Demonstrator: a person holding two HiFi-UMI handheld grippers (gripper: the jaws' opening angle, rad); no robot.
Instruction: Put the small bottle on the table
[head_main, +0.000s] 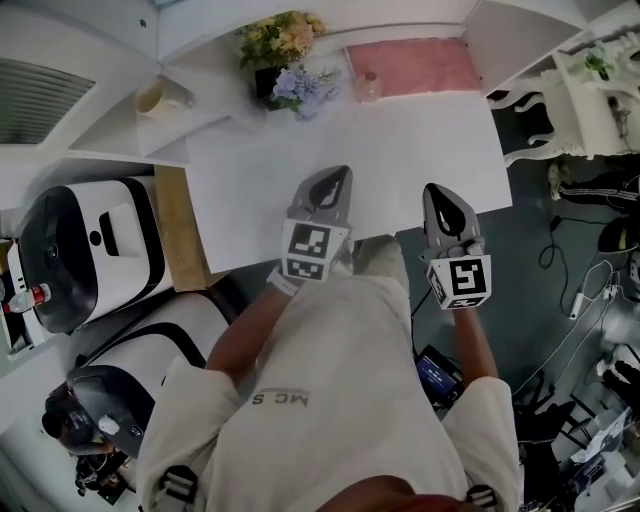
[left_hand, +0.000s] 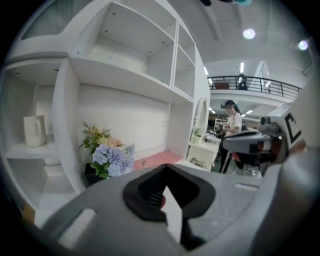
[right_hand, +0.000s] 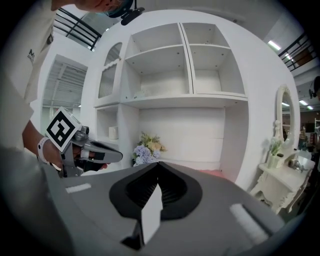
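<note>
Dark letters, seemingly "MC S", stand on the person's pale cloth shirt (head_main: 278, 400); white cubes on the grey left claw (head_main: 338, 176) and right claw (head_main: 434, 193) bear black square patterns only.

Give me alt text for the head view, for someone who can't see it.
Seen from above, a person holds the left gripper and right gripper, both shut and empty, over the near edge of a white table. A flower bouquet and a pink cloth sit at its far side.
</note>
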